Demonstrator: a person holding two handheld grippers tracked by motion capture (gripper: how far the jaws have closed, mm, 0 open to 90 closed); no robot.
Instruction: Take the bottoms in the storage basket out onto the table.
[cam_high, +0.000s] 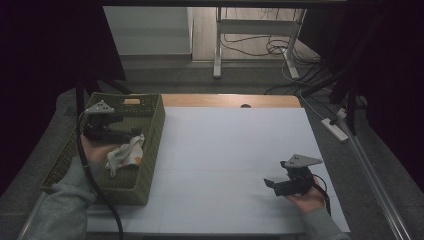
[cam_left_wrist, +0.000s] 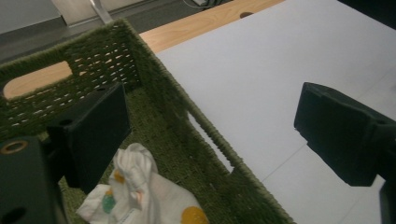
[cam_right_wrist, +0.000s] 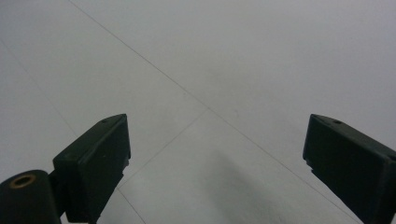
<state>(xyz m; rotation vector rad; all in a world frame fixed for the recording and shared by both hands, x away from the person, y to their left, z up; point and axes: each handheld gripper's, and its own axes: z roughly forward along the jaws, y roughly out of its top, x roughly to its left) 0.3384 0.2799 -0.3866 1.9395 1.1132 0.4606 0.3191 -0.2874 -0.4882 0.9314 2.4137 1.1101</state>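
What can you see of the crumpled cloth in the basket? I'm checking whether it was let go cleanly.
The cloth is a small white fabric piece with yellow-orange spots and a greenish mark, bunched into loose folds. It lies on the floor of the green woven basket, near the wall on the table's side. The left gripper hangs over it with jaws wide apart, one over the basket and one beyond its wall, so nothing is clamping the cloth. Whether the near jaw brushes it cannot be told.
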